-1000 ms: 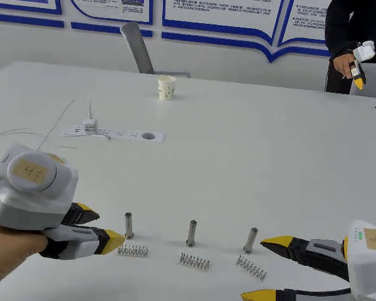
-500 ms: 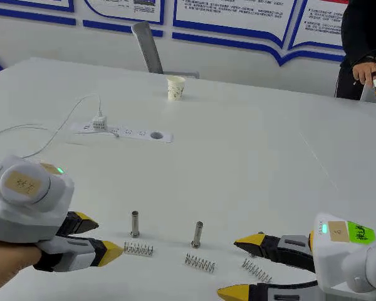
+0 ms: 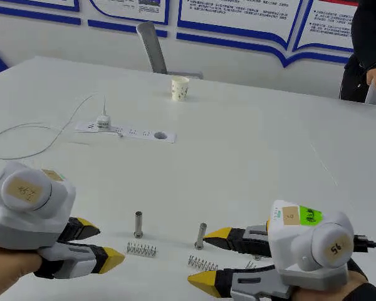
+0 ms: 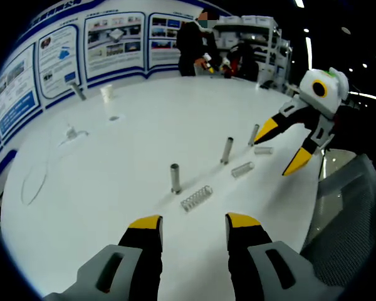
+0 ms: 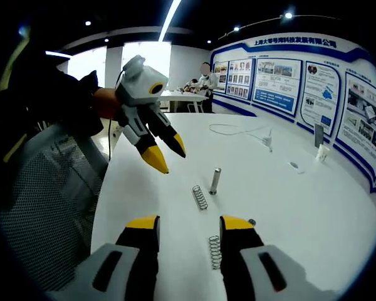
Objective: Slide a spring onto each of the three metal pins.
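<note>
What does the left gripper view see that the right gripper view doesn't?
Left gripper view, not the right one: the right gripper, open, and all three pins standing in a row. Right gripper view, not the left one: the left gripper, open, held in a hand. Both: the white table, springs lying on it, and blue wall posters.

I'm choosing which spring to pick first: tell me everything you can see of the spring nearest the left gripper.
The spring is a short coil of silvery wire, its turns evenly spaced. It lies on its side on the white table, just on the person's side of the leftmost pin, not on it. The left gripper, open, points toward it without touching.
</note>
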The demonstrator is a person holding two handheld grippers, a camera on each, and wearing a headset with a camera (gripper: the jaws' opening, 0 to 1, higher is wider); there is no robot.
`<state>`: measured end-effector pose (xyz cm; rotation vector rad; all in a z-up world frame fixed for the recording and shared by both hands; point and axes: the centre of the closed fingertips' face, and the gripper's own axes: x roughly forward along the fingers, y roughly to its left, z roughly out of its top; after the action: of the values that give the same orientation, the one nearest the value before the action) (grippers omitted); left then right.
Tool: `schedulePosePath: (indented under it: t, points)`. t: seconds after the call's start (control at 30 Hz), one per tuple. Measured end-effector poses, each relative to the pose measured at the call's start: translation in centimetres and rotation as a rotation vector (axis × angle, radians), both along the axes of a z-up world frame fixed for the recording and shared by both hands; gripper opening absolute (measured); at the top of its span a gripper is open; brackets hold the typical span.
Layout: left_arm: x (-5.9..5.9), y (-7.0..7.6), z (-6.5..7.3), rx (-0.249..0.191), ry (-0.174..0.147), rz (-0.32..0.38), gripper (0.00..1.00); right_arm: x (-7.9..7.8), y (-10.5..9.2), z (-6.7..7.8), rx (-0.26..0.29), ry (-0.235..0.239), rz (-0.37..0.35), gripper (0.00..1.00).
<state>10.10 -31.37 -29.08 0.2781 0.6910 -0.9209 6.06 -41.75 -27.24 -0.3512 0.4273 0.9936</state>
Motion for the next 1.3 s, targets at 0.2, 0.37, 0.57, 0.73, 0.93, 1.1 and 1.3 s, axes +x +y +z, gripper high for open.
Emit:
schedulePosePath:
  t: [0.2,0.37,0.57,0.73,0.93,1.1,1.3]
  points:
    - [-0.1,-0.1,-0.1,0.0,0.002,-0.006,0.41,1.1,1.2,-0.6,-0.011,0.009,0.01,0.37]
    - [-0.2,-0.1,-0.2,0.001,0.005,-0.009,0.41,2.2,1.5,-1.4,-0.025,0.032,-0.002,0.33]
    - [-0.3,0.0,-0.5,0.005,0.012,-0.014,0.41,3.1,2.1,-2.4,-0.037,0.05,-0.01,0.31]
    - [-0.3,-0.2,-0.6,0.006,0.015,-0.021,0.41,3.8,2.7,-2.8,-0.051,0.053,-0.007,0.29]
    - [-0.4,-0.3,-1.1,0.01,0.024,-0.034,0.4,4.4,3.3,-3.6,-0.073,0.066,0.007,0.26]
    - [-0.5,-0.4,-1.4,0.013,0.032,-0.039,0.4,4.9,3.6,-4.4,-0.092,0.077,0.011,0.23]
    - [-0.3,-0.2,-1.6,0.018,0.037,-0.041,0.4,5.3,3.9,-5.5,-0.107,0.1,0.01,0.22]
